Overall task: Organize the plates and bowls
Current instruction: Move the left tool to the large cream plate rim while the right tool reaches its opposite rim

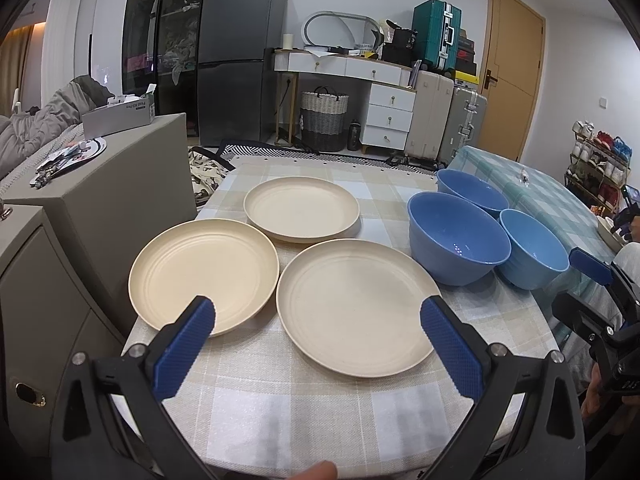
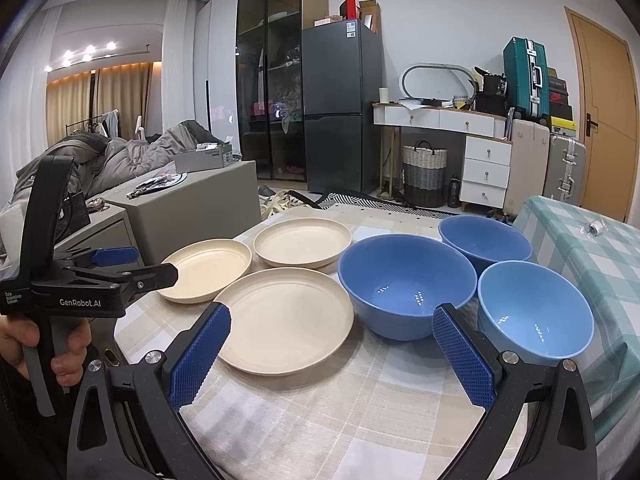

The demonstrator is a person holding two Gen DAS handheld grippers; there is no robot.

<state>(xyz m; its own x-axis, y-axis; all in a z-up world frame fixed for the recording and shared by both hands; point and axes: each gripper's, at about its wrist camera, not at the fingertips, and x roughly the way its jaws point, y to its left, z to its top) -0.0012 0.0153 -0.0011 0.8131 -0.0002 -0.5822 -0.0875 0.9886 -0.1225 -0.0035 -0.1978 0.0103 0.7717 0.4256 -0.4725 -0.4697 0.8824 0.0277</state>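
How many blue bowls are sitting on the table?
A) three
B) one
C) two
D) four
A: three blue bowls stand on the checked cloth beside the cream plates, a big near one, one behind it and a lighter one to the right.
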